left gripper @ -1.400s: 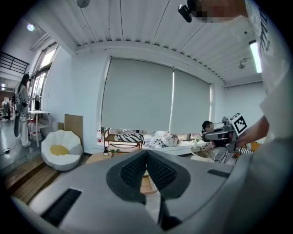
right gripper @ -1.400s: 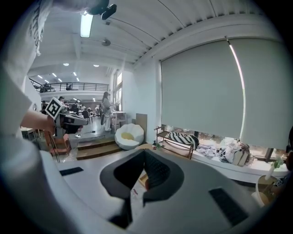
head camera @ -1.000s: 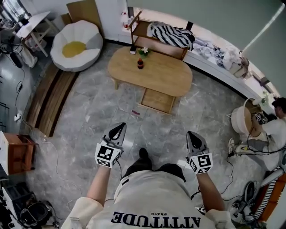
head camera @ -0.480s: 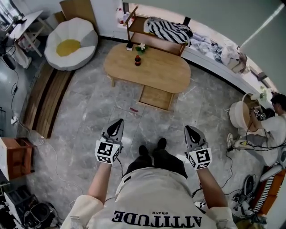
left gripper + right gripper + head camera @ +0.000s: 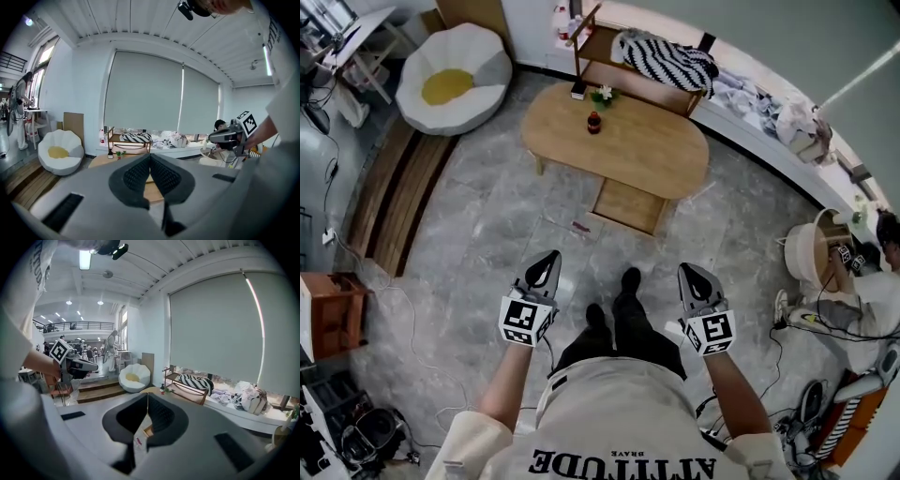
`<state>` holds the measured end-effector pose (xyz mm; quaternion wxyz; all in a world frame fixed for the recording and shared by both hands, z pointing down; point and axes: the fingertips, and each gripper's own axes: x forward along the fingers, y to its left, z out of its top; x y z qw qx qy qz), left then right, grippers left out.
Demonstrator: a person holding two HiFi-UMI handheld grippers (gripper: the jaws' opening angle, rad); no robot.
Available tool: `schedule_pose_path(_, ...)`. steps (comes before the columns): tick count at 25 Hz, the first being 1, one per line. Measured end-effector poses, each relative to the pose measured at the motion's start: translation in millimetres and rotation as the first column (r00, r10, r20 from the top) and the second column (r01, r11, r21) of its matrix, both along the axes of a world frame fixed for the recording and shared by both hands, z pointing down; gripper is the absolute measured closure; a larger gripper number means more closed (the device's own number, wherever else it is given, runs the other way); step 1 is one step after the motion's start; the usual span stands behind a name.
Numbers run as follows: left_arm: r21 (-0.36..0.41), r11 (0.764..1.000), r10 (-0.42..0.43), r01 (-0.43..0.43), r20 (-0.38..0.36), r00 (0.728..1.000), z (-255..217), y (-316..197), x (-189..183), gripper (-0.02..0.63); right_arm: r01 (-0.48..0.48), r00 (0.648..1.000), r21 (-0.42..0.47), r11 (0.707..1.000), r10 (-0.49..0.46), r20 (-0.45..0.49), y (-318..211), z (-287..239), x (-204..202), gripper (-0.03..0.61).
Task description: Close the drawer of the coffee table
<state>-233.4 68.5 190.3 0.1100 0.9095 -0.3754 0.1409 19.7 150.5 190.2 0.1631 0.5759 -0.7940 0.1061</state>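
Left gripper (image 5: 549, 259), right gripper (image 5: 688, 272) both clamped shut, nothing held; drawer (image 5: 628, 206) hangs open off table (image 5: 623, 141) near side, well ahead, roughly between them, neither clearly nearer

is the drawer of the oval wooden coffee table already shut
No, the light wooden drawer sticks out from under the oval wooden coffee table on the side facing the person.

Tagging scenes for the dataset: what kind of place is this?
Probably a living-room mock-up inside a lab or open office: a wooden coffee table with its drawer pulled out, an egg-shaped lounge seat, and cables trailing across the floor.
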Motion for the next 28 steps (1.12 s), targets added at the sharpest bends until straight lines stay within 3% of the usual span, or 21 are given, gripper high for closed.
schedule_pose_path(15,-0.069,0.996,-0.051,0.055,0.060,0.997,79.2,-62.0,47.2,0.594,0.050,0.998,-0.079,0.996,-0.052,-0.023,-79.2,89.4,40.6,0.558)
schedule_pose_path(28,-0.141,0.989,-0.028,0.041,0.098,0.995,179.2,-124.3,80.2,0.594,0.087,0.995,-0.175,0.981,-0.079,0.055,-142.8,193.1,47.5,0.560)
